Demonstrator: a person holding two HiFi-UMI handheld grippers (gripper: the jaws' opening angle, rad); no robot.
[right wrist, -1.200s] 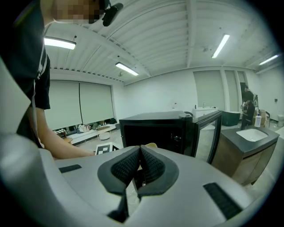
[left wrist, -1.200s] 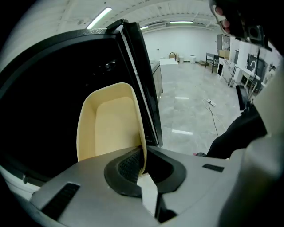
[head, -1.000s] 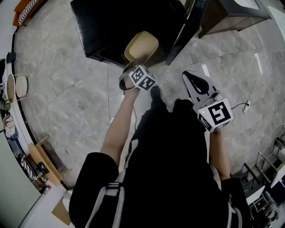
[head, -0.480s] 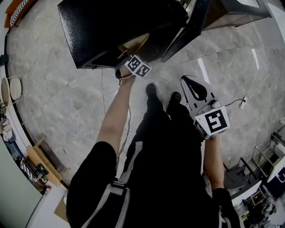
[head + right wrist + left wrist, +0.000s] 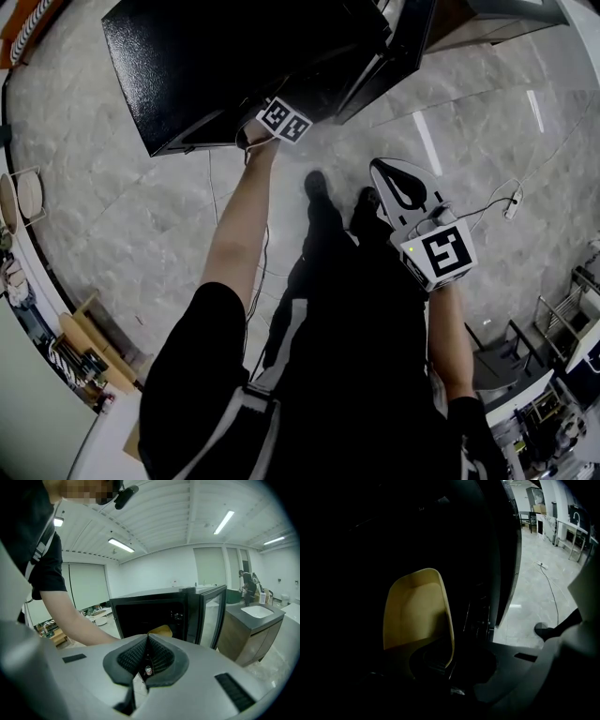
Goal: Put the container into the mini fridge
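Inside the black mini fridge (image 5: 234, 66), w/ its door (image 5: 394, 47) swung open, the tan container (image 5: 417, 616) is held up on edge, open side facing the cam. The left gripper (image 5: 440, 660) has its jaws clamped on the container's lower rim. Can't tell whether the container touches a shelf; too dark. The right gripper (image 5: 146, 656) hangs well back over the marble floor (image 5: 122, 206), jaws pressed together w/ nothing btwn them, pointing at the fridge opening.
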